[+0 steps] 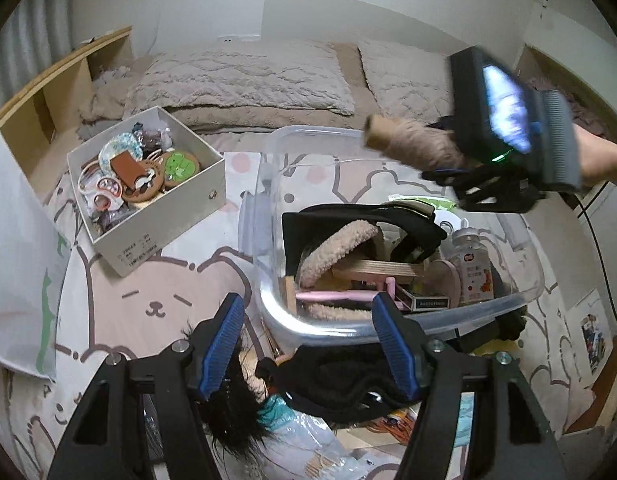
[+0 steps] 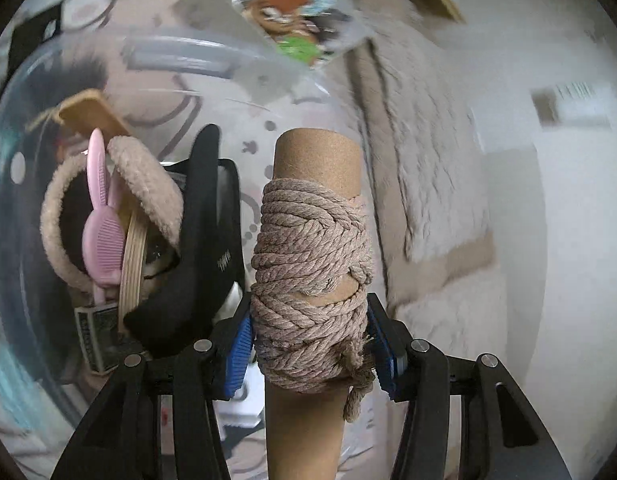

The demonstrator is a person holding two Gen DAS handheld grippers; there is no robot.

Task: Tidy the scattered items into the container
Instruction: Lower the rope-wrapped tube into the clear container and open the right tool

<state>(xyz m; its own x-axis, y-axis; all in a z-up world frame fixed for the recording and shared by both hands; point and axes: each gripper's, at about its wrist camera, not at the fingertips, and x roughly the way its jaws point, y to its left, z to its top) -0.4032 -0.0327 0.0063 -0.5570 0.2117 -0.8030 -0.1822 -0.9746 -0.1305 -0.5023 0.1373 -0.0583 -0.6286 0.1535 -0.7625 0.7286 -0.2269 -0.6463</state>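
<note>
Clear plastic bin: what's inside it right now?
In the clear plastic bin: a fuzzy beige headband, black strap, pink comb, small bottle, matchbox. Anything beneath them is covered.

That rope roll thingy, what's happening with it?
Someone is tidying up. The right tool is clamped on the rope spool and holds it above the clear plastic bin, which already has a fuzzy headband and other bits inside. The left tool is open and holds nothing, near the bin's rim.
</note>
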